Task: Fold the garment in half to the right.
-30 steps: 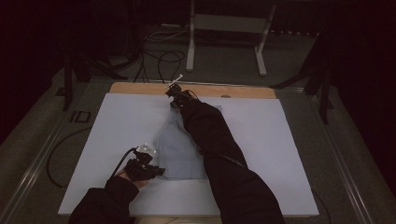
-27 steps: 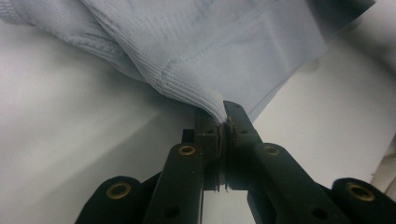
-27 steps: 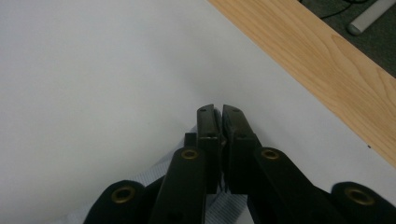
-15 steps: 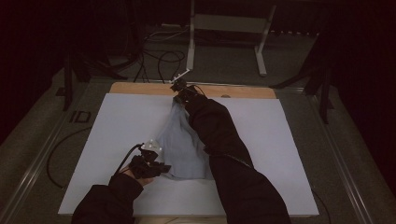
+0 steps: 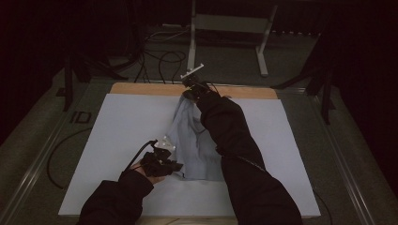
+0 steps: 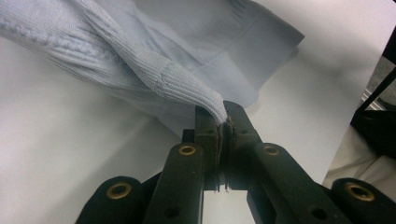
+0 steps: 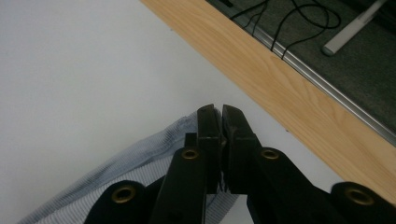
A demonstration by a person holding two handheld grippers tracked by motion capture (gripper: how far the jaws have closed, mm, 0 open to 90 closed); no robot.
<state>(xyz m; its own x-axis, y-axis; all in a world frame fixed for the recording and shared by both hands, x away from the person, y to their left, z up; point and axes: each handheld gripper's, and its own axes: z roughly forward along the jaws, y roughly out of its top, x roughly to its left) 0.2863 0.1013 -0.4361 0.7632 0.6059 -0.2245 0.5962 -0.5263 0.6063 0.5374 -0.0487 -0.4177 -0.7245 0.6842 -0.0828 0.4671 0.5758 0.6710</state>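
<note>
1. Dark surroundings are seen around a wooden table (image 5: 141, 88), with a grey metal stand (image 5: 225, 28) and black cables (image 5: 159, 58) on the floor beyond its far edge.
2. Most of the tabletop is covered by a white sheet (image 5: 117, 126), with a strip of wood left bare along the far side.
3. A pale blue knitted sweater (image 5: 195, 140) is stretched lengthwise over the middle of the sheet, from near the far edge toward the near one, partly hidden by the right sleeve (image 5: 239, 154).
4. The right gripper (image 5: 190, 90) is held at the sweater's far end, above the sheet; its jaws are pressed together, with ribbed fabric seen just beneath them in the right gripper view.
5. The left gripper (image 6: 224, 122) is held at the sweater's near left end; a ribbed cuff (image 6: 187, 91) is pinched between its closed jaws.
</note>
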